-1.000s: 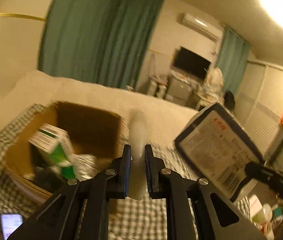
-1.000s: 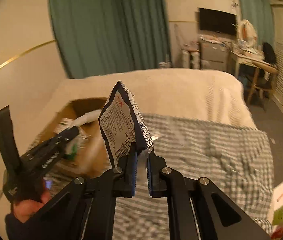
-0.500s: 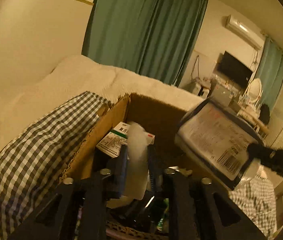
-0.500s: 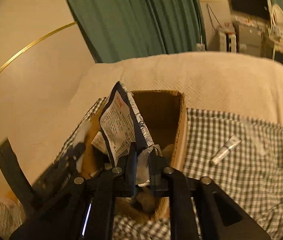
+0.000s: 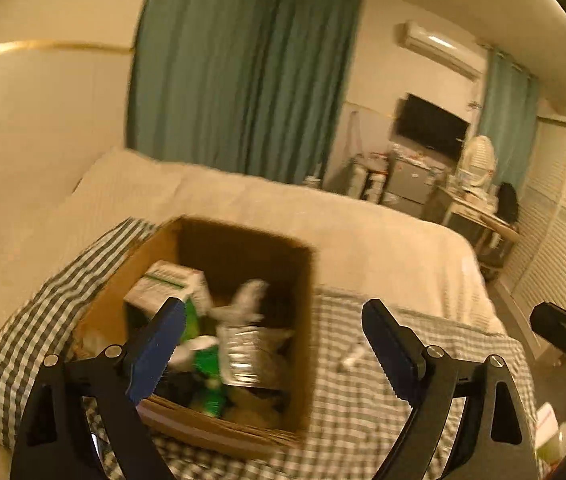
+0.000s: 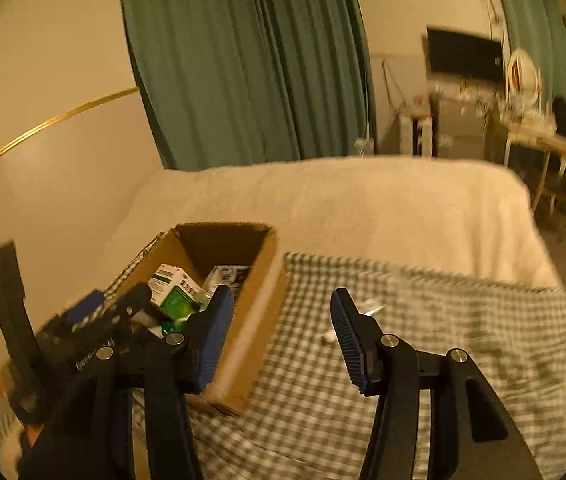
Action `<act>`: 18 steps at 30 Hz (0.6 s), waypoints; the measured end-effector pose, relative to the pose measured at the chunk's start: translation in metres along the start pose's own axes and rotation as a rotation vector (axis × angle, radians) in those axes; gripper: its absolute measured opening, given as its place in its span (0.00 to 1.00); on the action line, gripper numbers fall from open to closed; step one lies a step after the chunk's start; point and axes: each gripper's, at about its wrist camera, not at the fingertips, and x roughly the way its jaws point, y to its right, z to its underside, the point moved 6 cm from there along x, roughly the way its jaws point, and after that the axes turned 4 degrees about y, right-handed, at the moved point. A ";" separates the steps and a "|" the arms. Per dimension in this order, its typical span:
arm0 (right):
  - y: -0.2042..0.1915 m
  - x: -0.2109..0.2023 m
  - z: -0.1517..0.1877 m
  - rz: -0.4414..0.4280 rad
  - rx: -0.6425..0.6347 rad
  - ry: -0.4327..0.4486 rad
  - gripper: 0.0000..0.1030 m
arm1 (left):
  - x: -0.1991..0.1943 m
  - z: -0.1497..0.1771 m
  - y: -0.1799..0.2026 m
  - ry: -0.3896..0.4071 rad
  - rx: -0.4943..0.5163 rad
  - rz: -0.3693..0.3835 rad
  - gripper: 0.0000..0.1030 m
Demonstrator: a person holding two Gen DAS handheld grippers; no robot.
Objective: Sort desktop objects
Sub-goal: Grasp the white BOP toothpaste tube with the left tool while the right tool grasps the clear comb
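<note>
An open cardboard box (image 5: 299,344) stands on the checked cloth and also shows in the right wrist view (image 6: 259,312). In it lie a green and white carton (image 5: 171,284), a silvery pouch (image 5: 247,352) and other packets. My left gripper (image 5: 273,344) is open and empty above the box's near right side. My right gripper (image 6: 281,328) is open and empty, just right of the box. A small white tube (image 5: 353,358) lies on the cloth right of the box; it also shows in the right wrist view (image 6: 329,336).
The checked cloth (image 6: 463,340) covers the near part of a bed with a cream blanket (image 6: 363,208). Green curtains (image 5: 243,96) hang behind. A desk and TV (image 5: 429,128) stand at the far right. Packets (image 5: 551,428) lie low right.
Both grippers have opened and pulled back up from the box. The white tube-like item from my left gripper and the dark pouch from my right gripper have left the jaws.
</note>
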 end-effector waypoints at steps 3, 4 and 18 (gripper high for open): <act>0.018 -0.034 -0.004 0.036 -0.056 0.043 0.49 | -0.022 -0.005 0.031 0.028 0.041 0.020 0.96; 0.021 -0.044 -0.004 0.045 -0.068 0.054 0.49 | -0.027 -0.005 0.038 0.038 0.046 0.033 0.97; 0.094 -0.057 0.035 0.067 -0.016 0.018 0.49 | 0.033 0.060 0.102 -0.104 0.124 0.119 0.97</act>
